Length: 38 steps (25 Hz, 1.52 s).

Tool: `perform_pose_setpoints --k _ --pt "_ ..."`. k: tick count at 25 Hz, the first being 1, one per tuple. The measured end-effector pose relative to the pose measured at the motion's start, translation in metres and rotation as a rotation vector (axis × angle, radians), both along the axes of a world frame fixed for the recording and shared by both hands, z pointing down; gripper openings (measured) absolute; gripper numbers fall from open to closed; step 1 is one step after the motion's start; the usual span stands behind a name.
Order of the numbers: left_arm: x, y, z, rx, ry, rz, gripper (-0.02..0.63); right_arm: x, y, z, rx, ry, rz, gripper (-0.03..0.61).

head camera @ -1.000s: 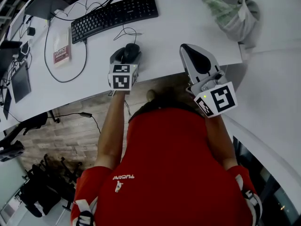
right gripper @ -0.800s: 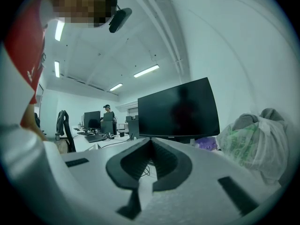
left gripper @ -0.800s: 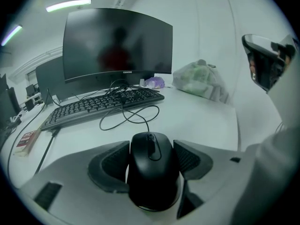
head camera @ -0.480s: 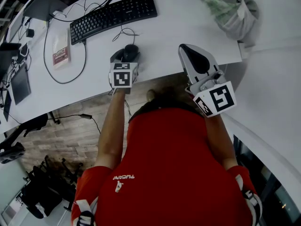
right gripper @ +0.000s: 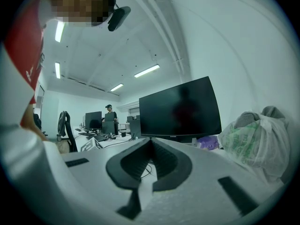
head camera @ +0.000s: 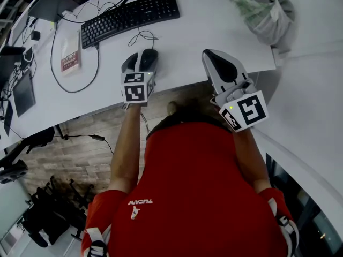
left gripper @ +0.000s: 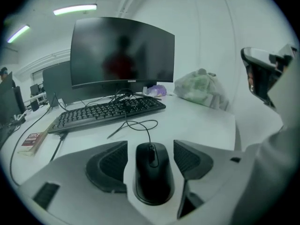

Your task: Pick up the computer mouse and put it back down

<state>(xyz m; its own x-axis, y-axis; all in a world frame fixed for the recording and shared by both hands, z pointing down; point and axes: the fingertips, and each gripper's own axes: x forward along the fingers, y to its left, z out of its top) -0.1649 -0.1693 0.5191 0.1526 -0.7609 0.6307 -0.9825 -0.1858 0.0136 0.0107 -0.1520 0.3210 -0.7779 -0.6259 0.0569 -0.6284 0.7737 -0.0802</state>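
A black wired computer mouse (head camera: 149,59) lies flat on the white desk (head camera: 203,31) near its front edge. My left gripper (head camera: 141,64) is open, with one jaw on each side of the mouse. In the left gripper view the mouse (left gripper: 152,170) sits between the two ribbed pads (left gripper: 111,162) with a small gap on each side. My right gripper (head camera: 217,59) hovers at the desk's edge to the right of the mouse. It is shut with nothing in it; the right gripper view shows its gripper (right gripper: 151,142) with the jaw tips touching.
A black keyboard (head camera: 130,17) lies behind the mouse, whose cable loops toward it. A dark monitor (left gripper: 122,53) stands further back. A tied plastic bag (head camera: 262,9) sits at the back right. A small booklet (head camera: 70,58) and cables lie at the left.
The left jaws have spread apart from the mouse, which now rests free on the desk. The right gripper has hardly moved.
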Motion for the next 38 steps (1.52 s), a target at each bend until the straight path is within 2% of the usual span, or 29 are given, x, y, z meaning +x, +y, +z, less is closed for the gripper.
perform_pose_setpoints --k 5,13,16,18,26,38 --pt "0.008 0.002 -0.061 0.141 0.066 -0.005 0.285 -0.002 0.004 -0.003 0.006 -0.013 -0.013 0.003" --pt "0.036 0.021 -0.157 0.414 0.193 0.078 0.28 -0.008 0.016 -0.017 0.025 -0.046 -0.047 0.003" --pt "0.044 0.035 -0.19 0.526 0.235 0.097 0.22 -0.01 0.021 -0.023 0.033 -0.064 -0.063 0.003" --pt "0.049 0.044 -0.209 0.573 0.248 0.102 0.171 -0.012 0.024 -0.028 0.041 -0.075 -0.072 0.003" --pt "0.057 0.064 -0.243 0.65 0.232 0.097 0.028 -0.018 0.038 -0.04 0.067 -0.103 -0.106 0.003" --pt "0.074 0.071 -0.253 0.68 0.217 0.131 0.009 -0.024 0.051 -0.043 0.099 -0.113 -0.12 0.003"
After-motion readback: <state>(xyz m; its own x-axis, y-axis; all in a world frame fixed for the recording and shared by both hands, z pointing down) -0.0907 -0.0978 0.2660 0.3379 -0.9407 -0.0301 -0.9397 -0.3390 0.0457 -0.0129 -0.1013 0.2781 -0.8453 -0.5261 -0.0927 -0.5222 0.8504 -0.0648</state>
